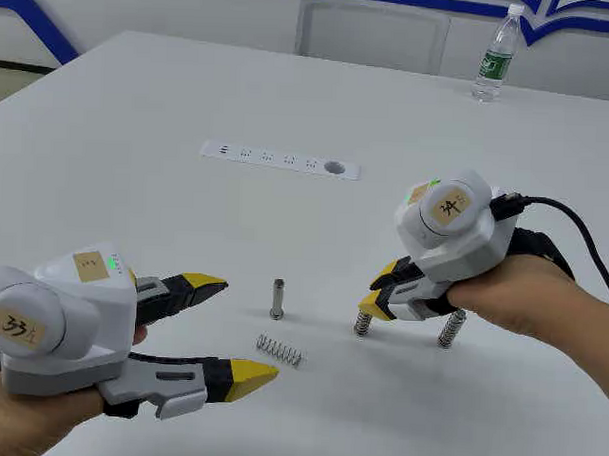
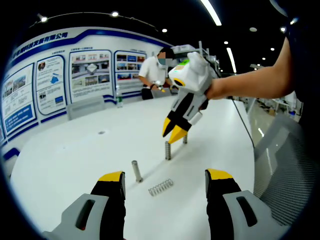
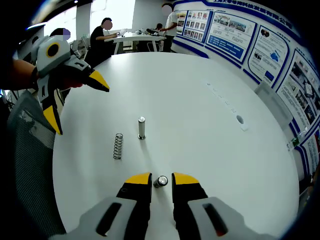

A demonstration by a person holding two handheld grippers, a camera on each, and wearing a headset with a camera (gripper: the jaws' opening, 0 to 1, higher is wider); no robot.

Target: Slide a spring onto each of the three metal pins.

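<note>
The left gripper (image 1: 228,328) was held low at the near left of the white surface (image 1: 138,132), and its 2 jaws were spread wide with nothing between them. In front of it the loose spring (image 1: 279,349) lay flat on the surface. The bare pin (image 1: 277,298) stood upright just behind this spring, apart from it.

The right gripper (image 1: 370,298) pointed down at a second pin (image 1: 363,323), which already carried a spring around it. In the right gripper view its jaws stood only a little apart and the top of this pin was seen in the narrow gap; I could not tell if they touched it. A third pin (image 1: 451,328), also with a spring on it, stood under the right hand (image 1: 522,291).
</note>
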